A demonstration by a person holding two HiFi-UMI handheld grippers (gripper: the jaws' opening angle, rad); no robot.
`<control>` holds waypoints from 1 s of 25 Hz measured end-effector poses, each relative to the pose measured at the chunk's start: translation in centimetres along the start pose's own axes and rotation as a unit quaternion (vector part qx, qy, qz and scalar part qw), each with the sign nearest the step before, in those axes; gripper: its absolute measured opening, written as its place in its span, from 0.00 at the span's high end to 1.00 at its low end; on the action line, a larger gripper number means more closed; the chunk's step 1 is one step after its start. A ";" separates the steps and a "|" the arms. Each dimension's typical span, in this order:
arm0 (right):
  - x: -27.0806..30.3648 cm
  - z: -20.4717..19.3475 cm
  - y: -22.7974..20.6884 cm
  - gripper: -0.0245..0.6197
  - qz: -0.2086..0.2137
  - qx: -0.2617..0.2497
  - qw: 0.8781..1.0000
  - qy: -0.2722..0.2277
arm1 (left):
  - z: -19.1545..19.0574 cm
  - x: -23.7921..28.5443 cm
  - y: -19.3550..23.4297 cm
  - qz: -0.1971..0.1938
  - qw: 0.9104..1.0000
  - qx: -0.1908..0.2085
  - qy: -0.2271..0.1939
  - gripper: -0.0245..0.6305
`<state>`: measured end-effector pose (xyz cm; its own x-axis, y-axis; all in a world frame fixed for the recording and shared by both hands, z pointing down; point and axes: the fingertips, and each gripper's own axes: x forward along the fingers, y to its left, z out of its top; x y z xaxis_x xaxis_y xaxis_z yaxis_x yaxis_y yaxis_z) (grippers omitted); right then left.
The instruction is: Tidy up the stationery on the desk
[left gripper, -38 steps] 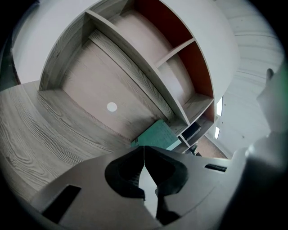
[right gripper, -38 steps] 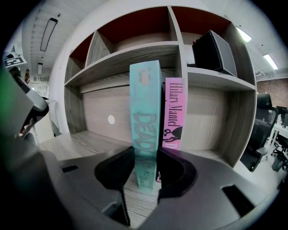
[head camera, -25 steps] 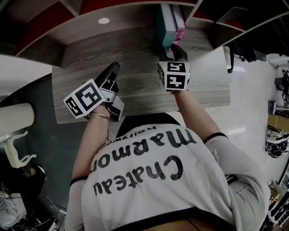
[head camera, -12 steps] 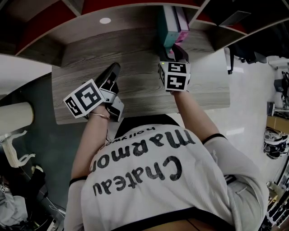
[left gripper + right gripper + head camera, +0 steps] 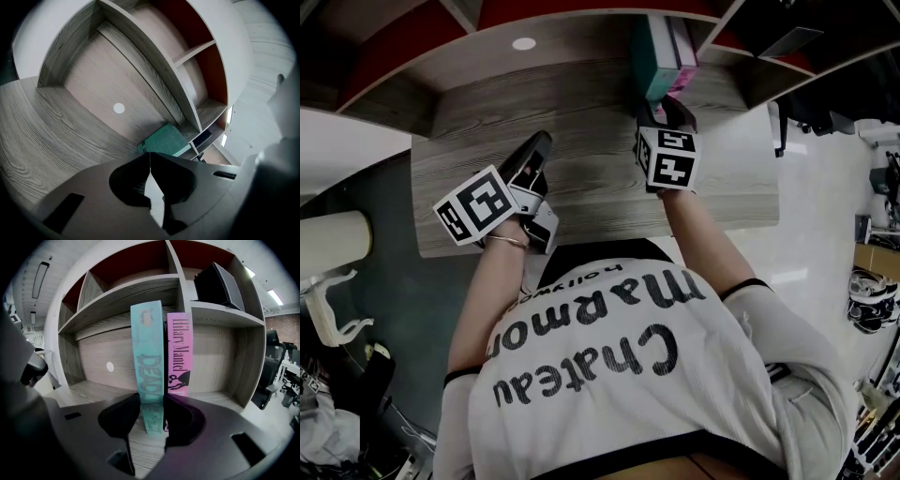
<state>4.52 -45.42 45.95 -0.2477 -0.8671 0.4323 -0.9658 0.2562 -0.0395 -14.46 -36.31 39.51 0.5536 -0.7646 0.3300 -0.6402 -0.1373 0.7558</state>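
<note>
The teal book (image 5: 149, 376) stands upright on its bottom edge at the back of the desk (image 5: 581, 103), at about 12 o'clock from the person. Its spine faces out and it is pressed flat against the pink book (image 5: 179, 348) at its 3 o'clock side. Over the last second hardly anything about it has altered. From the head view it seems only to have edged a touch toward 3 o'clock, closing up on its pink neighbour. The right gripper (image 5: 151, 401) is clamped on the lower spine with one jaw on each side of the teal cover, the right-hand one slipped into the seam between the two books. To my eye the shelving of this book is as good as finished. What remains is to let go and draw back toward 6 o'clock without tugging it over. The left gripper (image 5: 150, 157), at 8 o'clock from the books, hangs above bare desk with its jaws pinched together on nothing. Around it all rises the shelf unit (image 5: 211, 315), with a black box (image 5: 218, 284) in the compartment at 1 o'clock.
</note>
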 end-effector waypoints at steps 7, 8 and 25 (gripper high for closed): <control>-0.4 -1.4 -0.8 0.69 -0.008 0.007 1.000 0.019 | -0.3 -0.9 -0.6 -0.002 1.000 0.003 -0.012 0.93; -0.6 -1.6 -0.9 0.69 -0.008 0.009 1.000 0.020 | -0.6 -1.2 -0.8 -0.002 1.000 0.003 -0.014 0.93; -4.3 -6.7 0.7 0.74 0.041 0.056 0.995 0.078 | -5.1 -5.2 -2.9 -0.001 0.999 -0.009 -0.043 0.93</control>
<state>5.41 -38.66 50.10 -0.3195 -0.7663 0.5574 -0.9475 0.2660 -0.1774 -12.79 -28.73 38.51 0.5066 -0.8158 0.2790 -0.6292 -0.1285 0.7665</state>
